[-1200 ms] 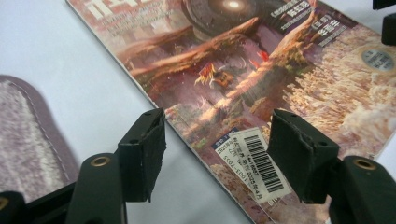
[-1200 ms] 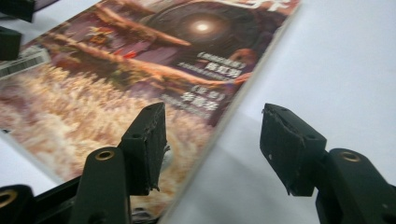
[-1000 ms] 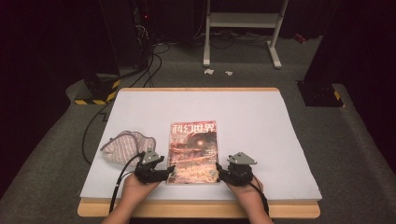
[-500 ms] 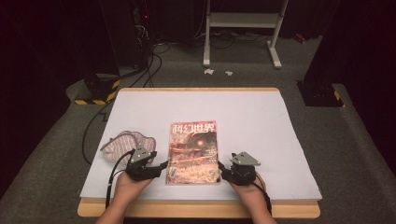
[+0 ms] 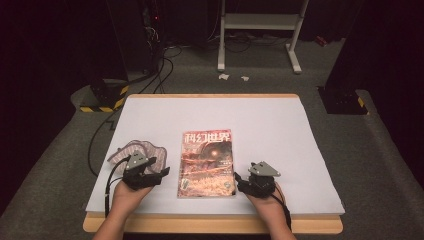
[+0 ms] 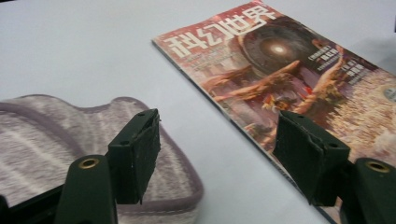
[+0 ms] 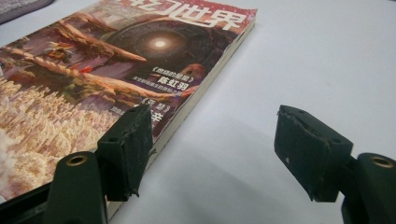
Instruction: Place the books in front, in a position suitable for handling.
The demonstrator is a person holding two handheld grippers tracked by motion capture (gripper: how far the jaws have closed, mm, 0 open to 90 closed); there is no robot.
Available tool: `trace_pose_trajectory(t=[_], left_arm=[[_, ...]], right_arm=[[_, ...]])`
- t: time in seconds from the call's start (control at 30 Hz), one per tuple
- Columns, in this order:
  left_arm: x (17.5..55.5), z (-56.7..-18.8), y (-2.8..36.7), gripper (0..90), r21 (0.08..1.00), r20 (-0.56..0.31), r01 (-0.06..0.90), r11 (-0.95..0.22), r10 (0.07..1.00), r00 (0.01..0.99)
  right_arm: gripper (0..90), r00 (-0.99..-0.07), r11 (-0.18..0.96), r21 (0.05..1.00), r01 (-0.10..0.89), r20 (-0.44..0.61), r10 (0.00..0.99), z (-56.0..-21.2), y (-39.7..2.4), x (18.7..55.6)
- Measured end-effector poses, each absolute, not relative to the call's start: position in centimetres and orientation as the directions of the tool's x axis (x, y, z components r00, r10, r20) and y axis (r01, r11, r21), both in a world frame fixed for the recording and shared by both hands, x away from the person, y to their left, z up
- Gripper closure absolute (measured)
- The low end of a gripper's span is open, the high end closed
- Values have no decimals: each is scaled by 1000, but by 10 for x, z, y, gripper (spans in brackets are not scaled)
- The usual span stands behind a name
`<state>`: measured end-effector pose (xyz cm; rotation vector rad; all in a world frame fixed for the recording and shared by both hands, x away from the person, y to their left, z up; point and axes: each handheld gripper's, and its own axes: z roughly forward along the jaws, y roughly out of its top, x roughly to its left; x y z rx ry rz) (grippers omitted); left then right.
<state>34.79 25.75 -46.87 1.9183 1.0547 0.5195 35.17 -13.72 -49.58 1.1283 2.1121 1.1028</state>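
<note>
Left hand-held gripper [image 5: 161, 172]: jaws apart and just been spreading wider, nothing between them but bare white surface – one pad over the edge of the mat, the other over the near left edge of the magazine in the left gripper view, pressing on neither. Right hand-held gripper [image 5: 239, 179]: jaws likewise apart and just been widening, empty – left pad hanging at the magazine's right edge in the right gripper view, right pad over plain white surface, no contact to be told.

Magazine [image 5: 207, 163]: flat and closed, cover up, near the front middle of the counter [image 5: 280, 120], between the two grippers; reddish cover art with a glowing disc, large white characters across the top, pale patch at the lower end. Spine side toward the left gripper, page edges toward the right one.

Mat [image 5: 131, 150]: greyish-purple, wavy-edged, flat on the counter just left of the magazine, apart from it, partly under the left gripper in the high view.

Hands and forearms entering from the bottom edge, a cable trailing from each gripper. Counter covered in white, wooden rim showing; grey carpet around it.
</note>
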Motion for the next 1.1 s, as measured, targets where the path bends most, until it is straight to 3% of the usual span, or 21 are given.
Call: trace_pose_trajectory(t=[0.43, 0.77, 1.1], left_arm=[[348, -455, 278, 304, 830, 0, 480, -283, 862, 508], [354, -455, 327, 269, 836, -44, 508, -206, 899, 436], [359, -464, 346, 223, 824, -53, 539, -174, 924, 380]], right_arm=[[300, -540, 359, 821, 445, -74, 838, -499, -136, 349], [301, -544, 364, 807, 465, -64, 837, -499, -137, 351], [298, -547, 369, 804, 467, -65, 835, -500, -137, 349]])
